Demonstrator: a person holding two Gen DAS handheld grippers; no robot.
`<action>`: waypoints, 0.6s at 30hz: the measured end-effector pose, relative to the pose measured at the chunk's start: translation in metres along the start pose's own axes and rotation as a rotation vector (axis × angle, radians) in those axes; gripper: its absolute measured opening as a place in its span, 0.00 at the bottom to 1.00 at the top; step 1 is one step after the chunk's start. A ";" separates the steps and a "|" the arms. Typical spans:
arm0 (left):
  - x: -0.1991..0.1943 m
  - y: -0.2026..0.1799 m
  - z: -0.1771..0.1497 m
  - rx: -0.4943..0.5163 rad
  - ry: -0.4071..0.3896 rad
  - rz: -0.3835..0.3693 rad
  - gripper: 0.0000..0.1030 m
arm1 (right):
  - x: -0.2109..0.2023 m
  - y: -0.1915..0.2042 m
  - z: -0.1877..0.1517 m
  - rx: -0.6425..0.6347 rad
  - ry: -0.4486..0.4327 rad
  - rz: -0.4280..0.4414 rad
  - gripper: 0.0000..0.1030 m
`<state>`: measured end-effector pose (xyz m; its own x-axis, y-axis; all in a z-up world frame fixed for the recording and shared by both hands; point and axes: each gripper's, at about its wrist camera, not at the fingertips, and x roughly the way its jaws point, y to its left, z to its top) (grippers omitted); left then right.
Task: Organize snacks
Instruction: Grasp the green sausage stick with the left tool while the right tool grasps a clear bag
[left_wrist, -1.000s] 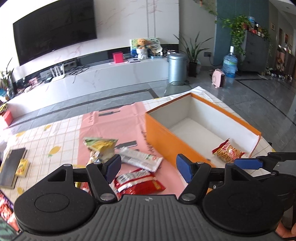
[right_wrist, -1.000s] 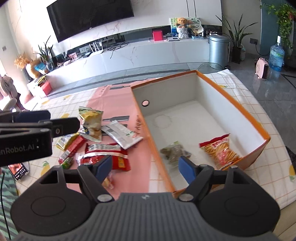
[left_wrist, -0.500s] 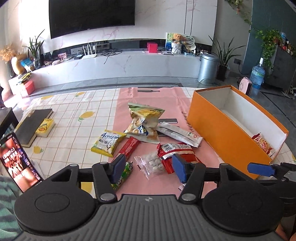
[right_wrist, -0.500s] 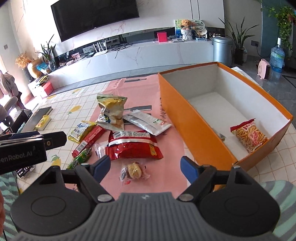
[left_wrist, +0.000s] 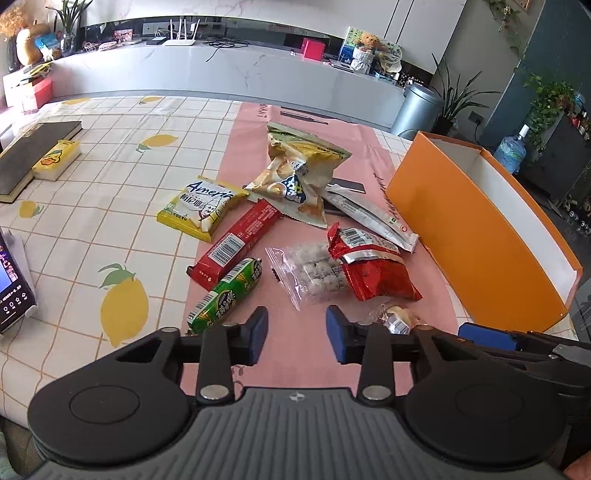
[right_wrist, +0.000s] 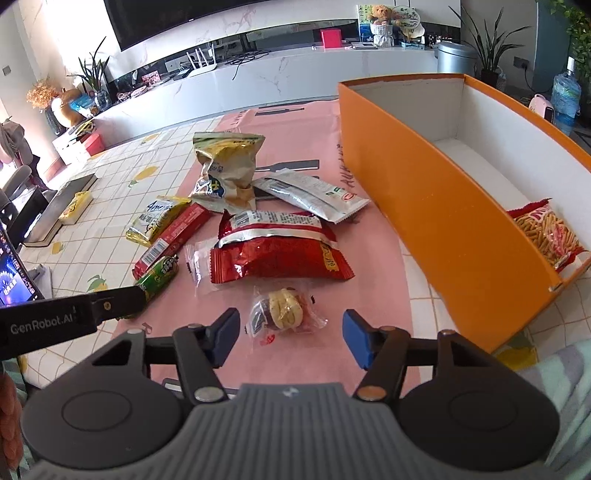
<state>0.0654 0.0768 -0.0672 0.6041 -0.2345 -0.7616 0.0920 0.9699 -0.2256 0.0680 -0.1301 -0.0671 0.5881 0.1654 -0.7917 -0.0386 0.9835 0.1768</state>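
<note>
Several snack packs lie on the pink mat: a yellow chip bag, a yellow biscuit pack, a red bar, a green sausage, a clear bag of candies, a red pouch, a white pouch. A small wrapped pastry lies just ahead of my open right gripper. My open left gripper hovers before the clear bag. The orange box holds a red snack bag.
A dark book with a yellow box lies at the far left. A lit phone screen stands at the left edge. The checked tablecloth covers the table. The left gripper's arm shows in the right wrist view.
Both grippers have pulled back from over the orange box and swung left toward the loose snacks. Both stay open and empty.
</note>
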 end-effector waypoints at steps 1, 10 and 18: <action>0.001 0.002 0.001 -0.008 -0.004 0.004 0.62 | 0.003 0.002 0.001 -0.008 0.002 0.001 0.59; 0.020 0.022 0.009 0.030 -0.012 0.104 0.67 | 0.030 0.017 0.009 -0.099 0.010 0.015 0.58; 0.052 0.024 0.007 0.126 0.038 0.173 0.66 | 0.049 0.010 0.008 -0.094 0.034 0.012 0.50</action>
<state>0.1047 0.0884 -0.1082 0.5895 -0.0633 -0.8053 0.0892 0.9959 -0.0130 0.1024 -0.1126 -0.0991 0.5594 0.1780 -0.8095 -0.1220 0.9837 0.1320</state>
